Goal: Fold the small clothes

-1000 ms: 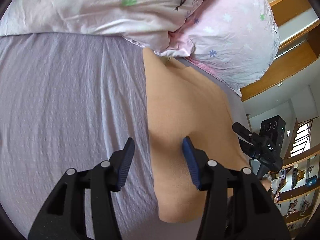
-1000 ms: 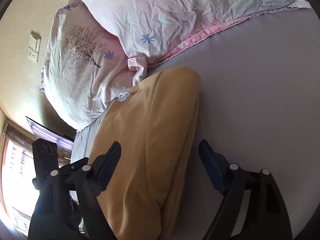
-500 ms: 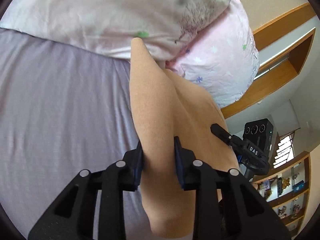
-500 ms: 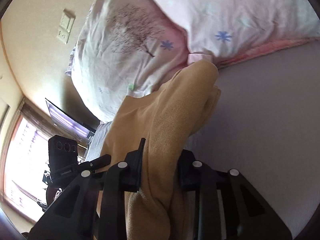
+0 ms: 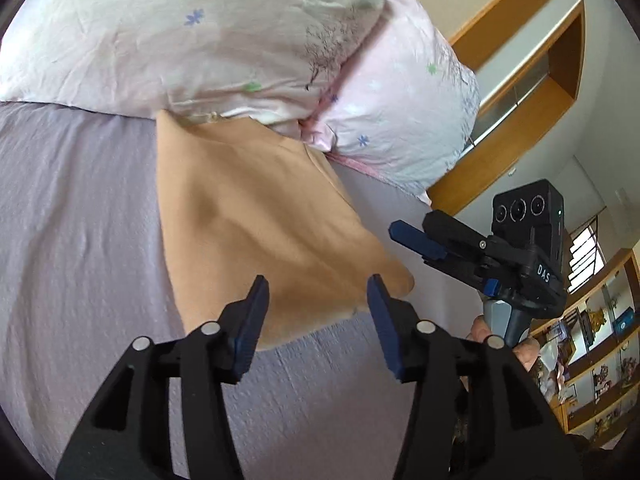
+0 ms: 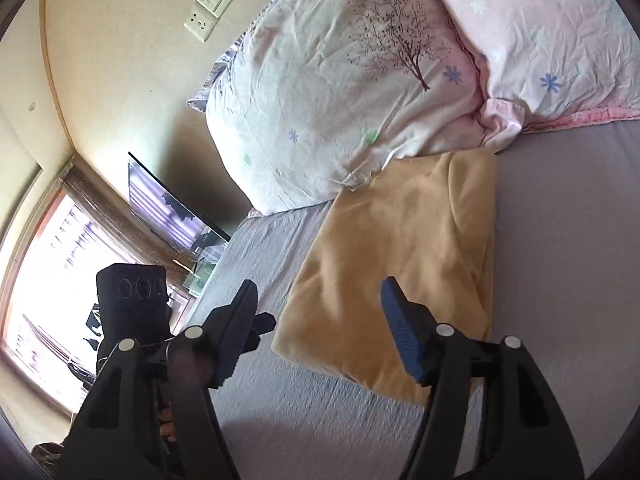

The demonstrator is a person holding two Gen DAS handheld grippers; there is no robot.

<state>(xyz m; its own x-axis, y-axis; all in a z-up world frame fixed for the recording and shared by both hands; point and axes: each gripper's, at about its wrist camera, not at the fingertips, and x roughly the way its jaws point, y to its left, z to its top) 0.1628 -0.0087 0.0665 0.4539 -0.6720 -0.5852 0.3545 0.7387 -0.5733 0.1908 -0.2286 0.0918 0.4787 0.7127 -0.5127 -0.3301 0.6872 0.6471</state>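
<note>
A tan folded garment [image 5: 256,216] lies flat on the lilac bed sheet [image 5: 76,220], its far edge against the pillows; it also shows in the right wrist view [image 6: 404,248]. My left gripper [image 5: 318,292] is open and empty, raised just above the garment's near edge. My right gripper [image 6: 318,296] is open and empty above the garment's near left corner. The right gripper [image 5: 416,236] shows in the left wrist view, off the garment's right side. The left gripper [image 6: 256,328] shows partly behind my right gripper's left finger.
Two pale floral pillows [image 5: 224,40] [image 6: 344,92] lie at the head of the bed, touching the garment. A wall with a socket [image 6: 200,22], a TV [image 6: 168,208], a window [image 6: 44,280] and wooden shelves [image 5: 596,364] surround the bed.
Both grippers were shut on the lifted garment half a second ago. They have opened and drawn back, and the garment now lies flat and shorter on the sheet.
</note>
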